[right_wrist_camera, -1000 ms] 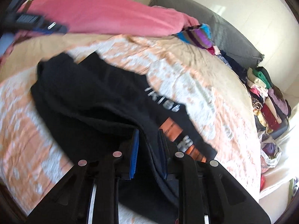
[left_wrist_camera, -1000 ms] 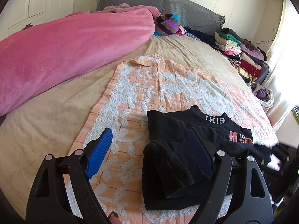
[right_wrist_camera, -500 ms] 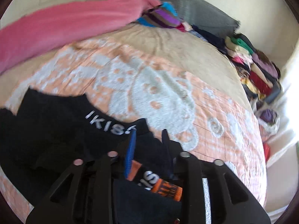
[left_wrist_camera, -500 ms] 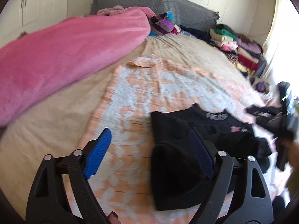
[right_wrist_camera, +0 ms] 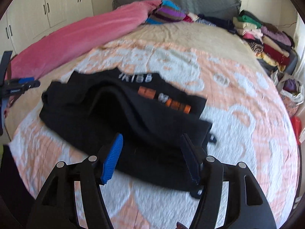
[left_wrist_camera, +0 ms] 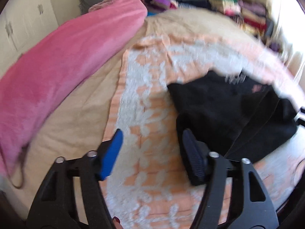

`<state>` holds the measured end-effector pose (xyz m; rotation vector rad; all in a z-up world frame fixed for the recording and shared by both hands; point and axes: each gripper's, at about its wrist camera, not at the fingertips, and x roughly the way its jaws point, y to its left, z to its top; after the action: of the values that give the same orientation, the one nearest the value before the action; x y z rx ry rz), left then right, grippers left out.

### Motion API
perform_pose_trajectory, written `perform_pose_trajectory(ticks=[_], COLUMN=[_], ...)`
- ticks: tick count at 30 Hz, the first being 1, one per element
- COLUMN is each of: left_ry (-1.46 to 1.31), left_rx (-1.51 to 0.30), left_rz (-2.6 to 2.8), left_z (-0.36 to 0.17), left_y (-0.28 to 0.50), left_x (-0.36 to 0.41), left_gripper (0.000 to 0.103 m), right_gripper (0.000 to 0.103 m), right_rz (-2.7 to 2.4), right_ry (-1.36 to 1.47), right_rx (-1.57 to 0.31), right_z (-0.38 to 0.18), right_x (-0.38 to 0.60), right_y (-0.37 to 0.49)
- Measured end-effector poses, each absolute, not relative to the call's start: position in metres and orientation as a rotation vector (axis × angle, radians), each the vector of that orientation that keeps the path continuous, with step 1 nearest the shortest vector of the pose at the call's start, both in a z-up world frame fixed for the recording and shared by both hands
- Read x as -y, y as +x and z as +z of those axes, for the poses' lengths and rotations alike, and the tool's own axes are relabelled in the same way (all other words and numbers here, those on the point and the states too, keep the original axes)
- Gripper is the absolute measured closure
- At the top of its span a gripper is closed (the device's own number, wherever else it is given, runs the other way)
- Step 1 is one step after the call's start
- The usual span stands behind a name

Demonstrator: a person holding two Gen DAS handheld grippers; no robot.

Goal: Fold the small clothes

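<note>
A black garment with white lettering and an orange print lies folded over itself on the orange-and-white towel spread on the bed. My right gripper hovers over its near edge. Its jaws are opening, and the cloth lies below the gap with the pads off it. In the left wrist view the garment sits to the right of my left gripper. That gripper's jaws are closing over bare towel with nothing between them. The left gripper also shows at the left edge of the right wrist view.
A pink blanket runs along the left side of the bed. Stacks of folded clothes line the far right, with a striped bundle by the grey headboard. A bag of clothes sits off the right edge. Wardrobe doors stand behind.
My right gripper was shut on the garment's edge; it has let go and swung back over the near side. The left jaws have narrowed and the left wrist has rolled.
</note>
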<state>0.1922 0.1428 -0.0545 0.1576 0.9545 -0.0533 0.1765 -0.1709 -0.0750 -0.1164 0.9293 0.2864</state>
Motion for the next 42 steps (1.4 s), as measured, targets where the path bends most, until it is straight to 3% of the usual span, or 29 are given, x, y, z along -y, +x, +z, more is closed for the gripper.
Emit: perform_pose_trajectory(ticks=[2,8,18,27,30,34,42], left_ry=[0.135,0.222,0.004,-0.424,-0.471,-0.518,-0.255], left_rx=[-0.980,-1.040,-0.986,-0.790,-0.732,-0.656,-0.879], left_rz=[-0.144,-0.269,-0.374,-0.337,-0.296,-0.274,-0.159], left_z=[-0.060,-0.079,-0.084,-0.081,-0.075,-0.062,-0.056], left_y=[0.191,0.189,0.203,0.236,0.236,0.232,0.223], left_x=[-0.135,-0.102,-0.090,-0.133,-0.149,-0.164,-0.165], left_gripper=[0.056,0.056,0.055,0.043,0.036,0.034,0.034], right_gripper=[0.042,0.042,0.042,0.042,0.042,0.037,0.037], right_rz=[0.286,0.214,0.177,0.108,0.087,0.095,0.173], right_ry=[-0.120,-0.096,-0.112,-0.083,-0.054,-0.067,-0.069], right_rx=[-0.971,-1.069,-0.944,-0.859,-0.834,-0.805,-0.869], right_z=[-0.089,-0.112,-0.079,-0.057,-0.046,-0.040,-0.066], right_x=[0.169,0.170,0.184,0.212,0.225,0.228,0.210], right_y=[0.178,0.201,0.248,0.296,0.296,0.276,0.225])
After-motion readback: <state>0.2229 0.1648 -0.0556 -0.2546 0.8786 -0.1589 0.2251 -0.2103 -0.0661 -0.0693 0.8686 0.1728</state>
